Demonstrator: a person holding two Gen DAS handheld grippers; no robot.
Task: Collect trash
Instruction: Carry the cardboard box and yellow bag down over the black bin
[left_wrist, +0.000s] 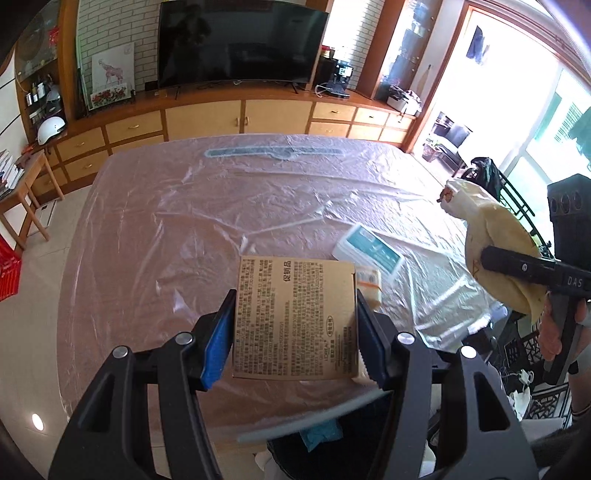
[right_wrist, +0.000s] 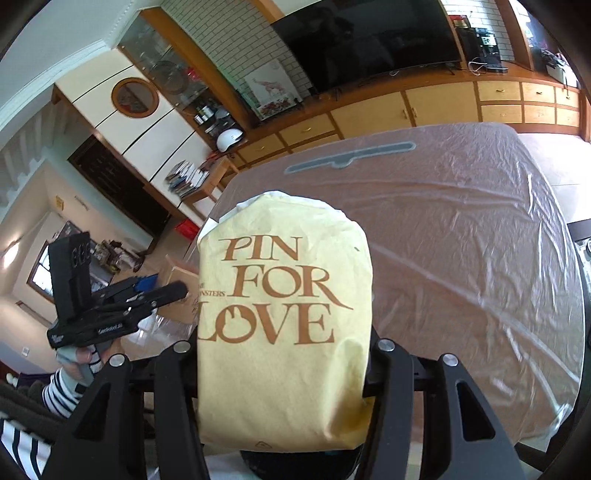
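While both grippers are loaded, the scene reads left to right like this:

Table: a large top under a clear plastic sheet (left_wrist: 192, 206), mostly bare on its left and far side, with a grey strip (left_wrist: 275, 152) lying at the far edge.

Left gripper (left_wrist: 295, 332): jaws clamped on a brown cardboard box (left_wrist: 295, 317) printed with small text, held by its two side edges above the near part of the table.

Bin: a dark round rim (left_wrist: 332, 439) shows just below the held box, with a blue scrap inside; I judge this to be the trash container, though most of it is hidden.

Leftover trash: a white and teal packet (left_wrist: 369, 251) and a small wrapped pack (left_wrist: 369, 282) lie on the sheet just beyond the box.

Right gripper (right_wrist: 284, 369): jaws clamped on a yellow paper bag (right_wrist: 284, 314) lettered in brown, carried clear of the table near its right edge.

Step in hand: carrying two picked pieces toward disposal, as I judge it.

Next move: bring each piece over the bin opening, then part the jaws, one hand at a time so they do not crowd each other.

In the way: the wide bag hides the right camera's view below, and dark chairs (left_wrist: 517, 206) stand close on the right.
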